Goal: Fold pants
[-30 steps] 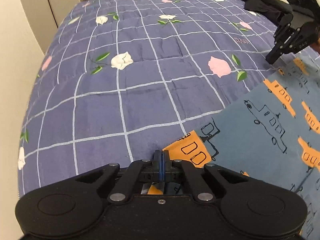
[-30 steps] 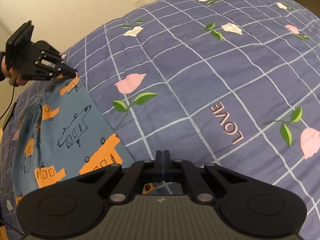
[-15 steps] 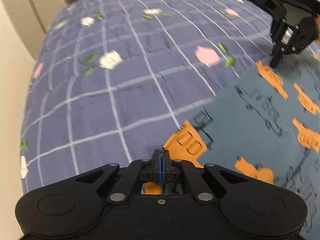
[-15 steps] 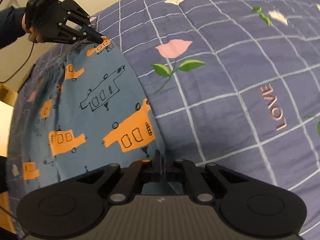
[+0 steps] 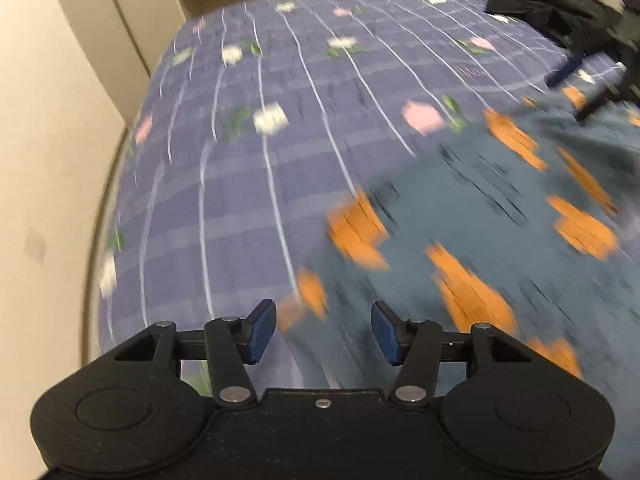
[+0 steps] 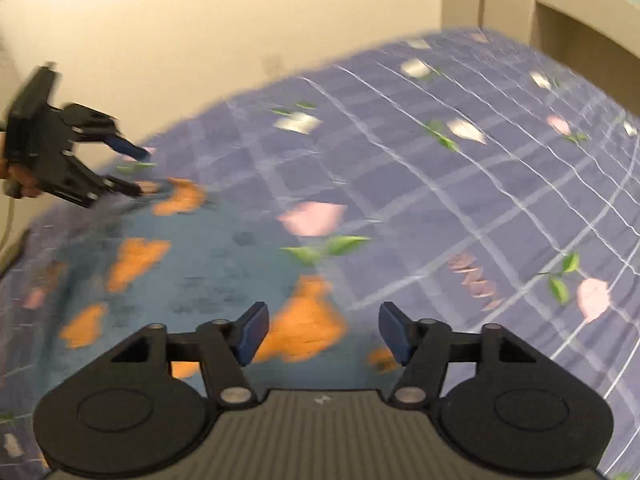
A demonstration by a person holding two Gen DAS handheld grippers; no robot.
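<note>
Pants (image 5: 480, 208) in blue cloth with orange prints lie flat on the bed (image 5: 280, 128), just ahead of and below both sets of jaws. The left gripper (image 5: 323, 334) has its jaws opening with nothing between the pads; the right gripper (image 6: 323, 332) likewise, its jaws spreading over bare cloth (both views are smeared by motion). To do this release well, I would let the cloth settle fully, lift clear without snagging an edge, then check that the layers lie even. The long axis seems to run from one gripper toward the other, along the cloth's straight edge; which end is the waist I cannot tell. Beyond, a dark garment (image 5: 552, 12) lies well apart.
</note>
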